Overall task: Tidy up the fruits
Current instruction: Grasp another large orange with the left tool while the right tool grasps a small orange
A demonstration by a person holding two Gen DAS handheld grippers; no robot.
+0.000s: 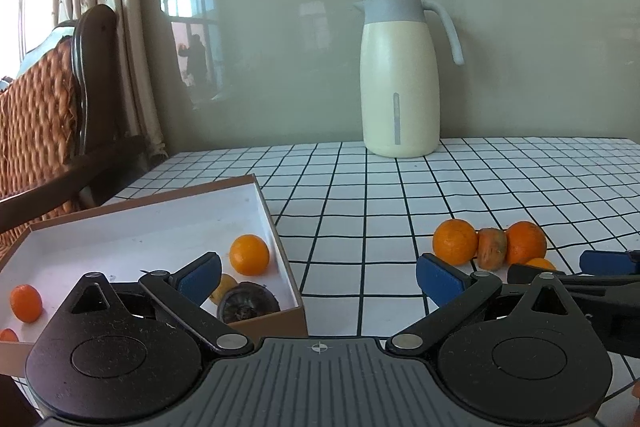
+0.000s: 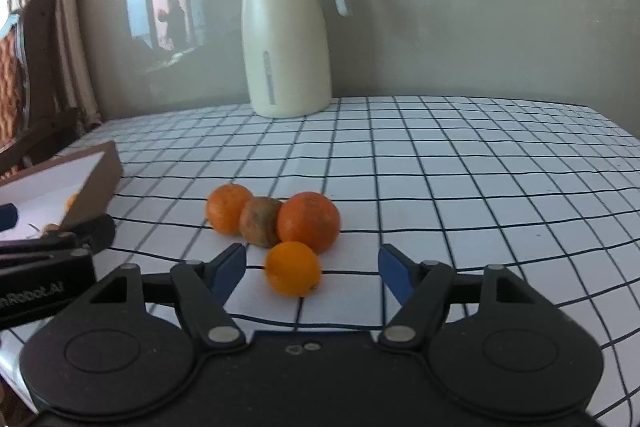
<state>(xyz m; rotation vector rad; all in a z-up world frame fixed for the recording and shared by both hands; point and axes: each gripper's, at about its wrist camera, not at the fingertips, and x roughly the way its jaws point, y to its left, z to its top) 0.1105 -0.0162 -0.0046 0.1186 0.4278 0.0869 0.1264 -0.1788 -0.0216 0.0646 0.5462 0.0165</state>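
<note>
Three fruits sit in a row on the checked tablecloth (image 2: 460,167): an orange (image 2: 228,209), a brown spotted fruit (image 2: 260,223) and a bigger orange (image 2: 309,221). A small orange (image 2: 293,269) lies in front of them. My right gripper (image 2: 312,263) is open around this small orange, and neither blue pad touches it. My left gripper (image 1: 320,277) stands open with nothing in it, its left finger over the white-lined box (image 1: 272,223). The box holds an orange (image 1: 249,254), a small orange (image 1: 26,303) and a dark shrivelled fruit (image 1: 248,303).
A cream pitcher (image 2: 286,43) with a grey lid stands at the back against the wall. A wooden chair (image 1: 40,127) and a curtain (image 1: 120,27) are beyond the table's left edge. The box (image 2: 96,179) lies left of the fruit cluster.
</note>
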